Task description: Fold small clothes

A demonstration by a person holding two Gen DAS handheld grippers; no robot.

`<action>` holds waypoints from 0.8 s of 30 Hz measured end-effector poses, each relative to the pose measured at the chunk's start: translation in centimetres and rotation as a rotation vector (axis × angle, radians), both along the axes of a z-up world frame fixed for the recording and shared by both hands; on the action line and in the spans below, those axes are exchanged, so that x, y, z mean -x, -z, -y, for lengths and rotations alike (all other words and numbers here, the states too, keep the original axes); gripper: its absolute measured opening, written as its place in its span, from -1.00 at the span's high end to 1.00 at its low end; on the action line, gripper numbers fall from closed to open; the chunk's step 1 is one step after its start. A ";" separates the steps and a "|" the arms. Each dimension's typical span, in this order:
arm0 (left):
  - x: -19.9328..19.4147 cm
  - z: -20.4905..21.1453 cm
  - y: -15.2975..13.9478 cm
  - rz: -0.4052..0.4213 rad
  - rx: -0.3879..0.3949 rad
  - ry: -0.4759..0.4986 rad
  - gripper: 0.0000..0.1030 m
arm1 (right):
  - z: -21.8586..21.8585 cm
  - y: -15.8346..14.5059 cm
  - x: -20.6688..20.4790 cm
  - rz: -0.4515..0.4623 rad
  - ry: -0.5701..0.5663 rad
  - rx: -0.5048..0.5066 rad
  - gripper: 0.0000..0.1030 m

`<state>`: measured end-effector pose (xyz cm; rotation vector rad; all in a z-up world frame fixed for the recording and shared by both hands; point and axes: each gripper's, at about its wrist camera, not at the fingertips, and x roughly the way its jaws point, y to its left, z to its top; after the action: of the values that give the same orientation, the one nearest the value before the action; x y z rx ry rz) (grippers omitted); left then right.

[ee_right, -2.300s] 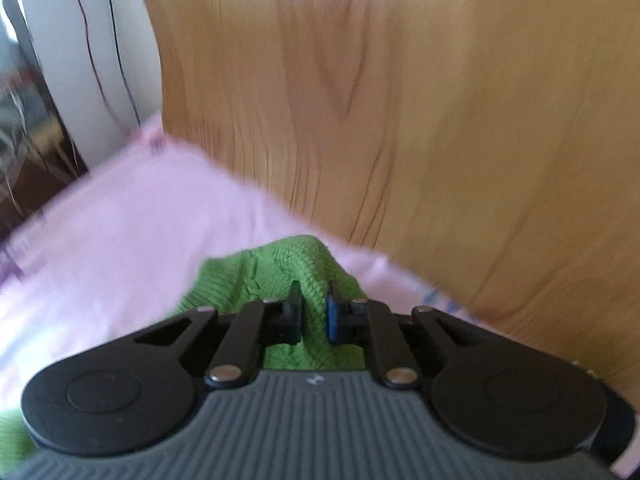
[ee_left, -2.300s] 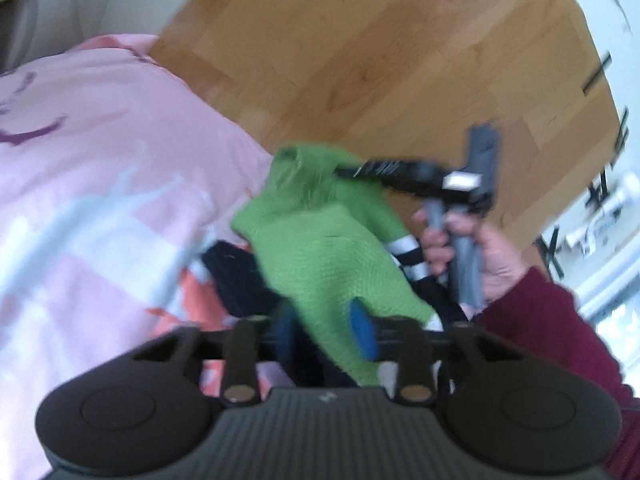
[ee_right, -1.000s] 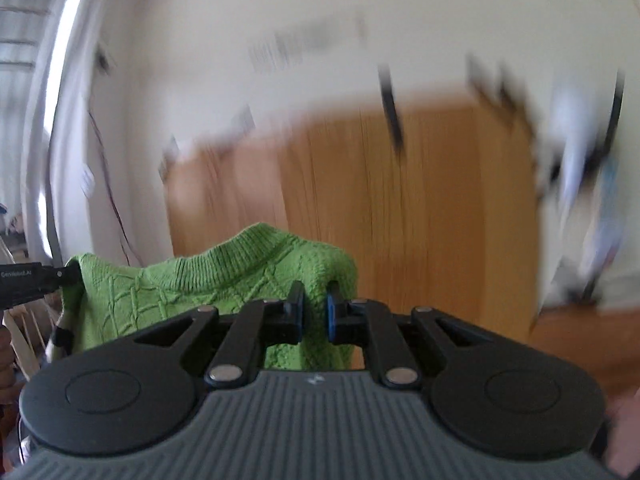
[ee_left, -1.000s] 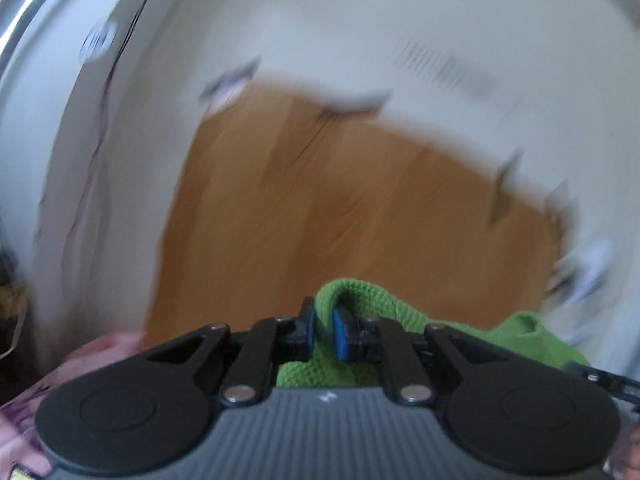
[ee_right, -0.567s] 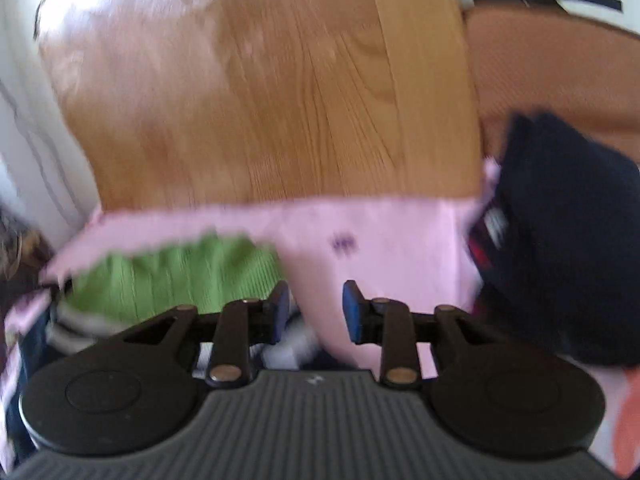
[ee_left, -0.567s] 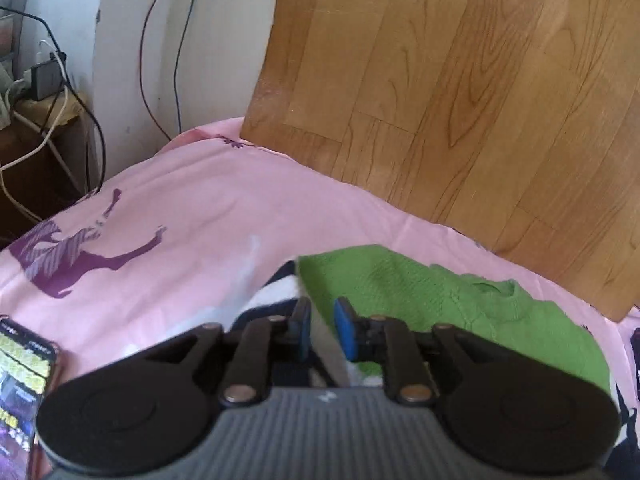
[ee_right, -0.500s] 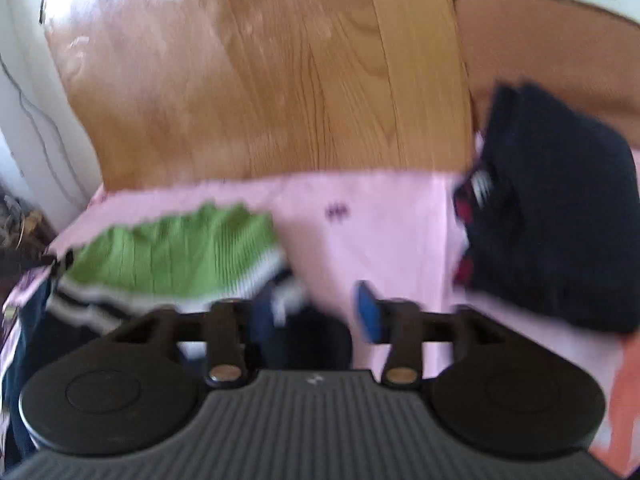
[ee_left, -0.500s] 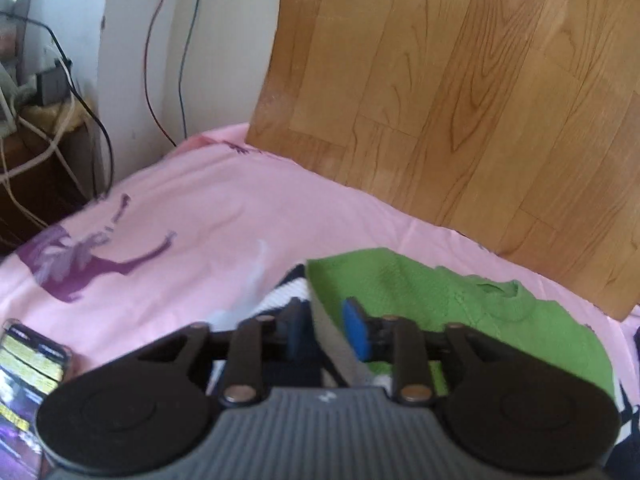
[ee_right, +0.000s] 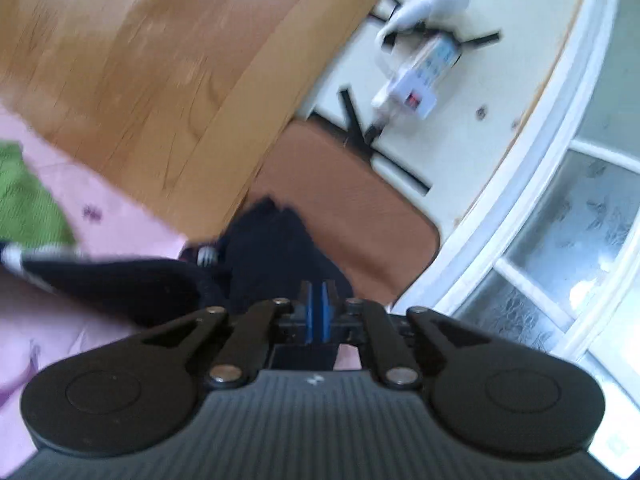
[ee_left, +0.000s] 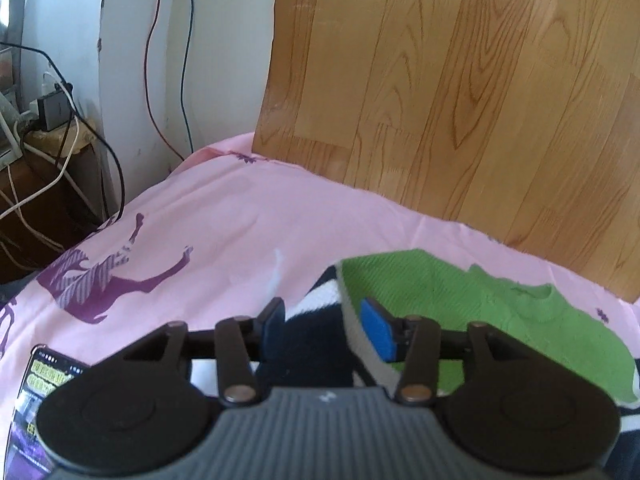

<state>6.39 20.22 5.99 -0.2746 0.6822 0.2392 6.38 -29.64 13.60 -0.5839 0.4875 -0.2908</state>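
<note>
I am holding the left black two-finger gripper with blue pads (ee_left: pixel 326 330) tilted downward, and its jaws have just been opening; they are standing apart, with cloth lying loose in the gap and neither pad pressing on it. I am keeping the right black two-finger gripper (ee_right: pixel 317 308) with its blue pads drawn together, gripping nothing.

Green knit sweater (ee_left: pixel 500 312) spread flat on pink sheet, overlapping a navy, white-striped garment (ee_left: pixel 316 328) beneath
</note>
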 end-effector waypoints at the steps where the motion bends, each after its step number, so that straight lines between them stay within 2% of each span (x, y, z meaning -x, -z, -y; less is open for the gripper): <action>1: 0.2 -0.1 0.1 -0.006 0.002 0.004 0.09 | 0.7 -0.2 -0.6 -0.029 -0.010 -0.066 0.81; 4: 0.7 -0.5 0.4 -0.022 0.001 0.011 -0.04 | 1.9 -0.2 -1.3 -0.071 -0.061 -0.278 0.80; 7: 1.7 -1.2 0.1 -0.032 0.006 0.020 -0.05 | 1.3 -1.7 -1.9 -0.080 -0.144 -0.419 0.76; 8: 2.3 -1.3 -0.1 -0.024 0.012 0.025 -0.05 | 0.6 -1.6 -2.7 -0.089 -0.182 -0.458 0.69; 11: 4.3 -1.5 -1.4 0.020 0.023 0.034 -0.09 | -2.4 -2.8 -5.7 -0.152 -0.315 -0.609 0.39; 14: 6.1 -2.2 -3.1 0.082 0.059 0.032 -0.14 | -7.0 -2.7 -10.2 -0.278 -0.501 -0.814 0.37; 16: 7.1 -2.7 -4.1 0.121 0.081 0.026 -0.15 | -11.9 -1.9 -11.6 -0.381 -0.638 -0.914 0.37; 20: 8.7 -3.3 -5.7 0.183 0.104 0.020 -0.19 | -22.0 0.8 -13.8 -0.642 -0.862 -1.002 0.37; 22: 9.4 -3.6 -6.2 0.203 0.113 0.017 -0.21 | -26.1 2.8 -14.6 -0.785 -0.898 -0.989 0.38; 24: 9.8 -4.0 -6.4 0.219 0.128 0.014 -0.25 | -29.0 4.6 -15.0 -0.862 -0.876 -0.929 0.36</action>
<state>-3.45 24.20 12.40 -0.4116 0.4833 0.1496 21.42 -0.63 8.99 0.0720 1.0407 1.0353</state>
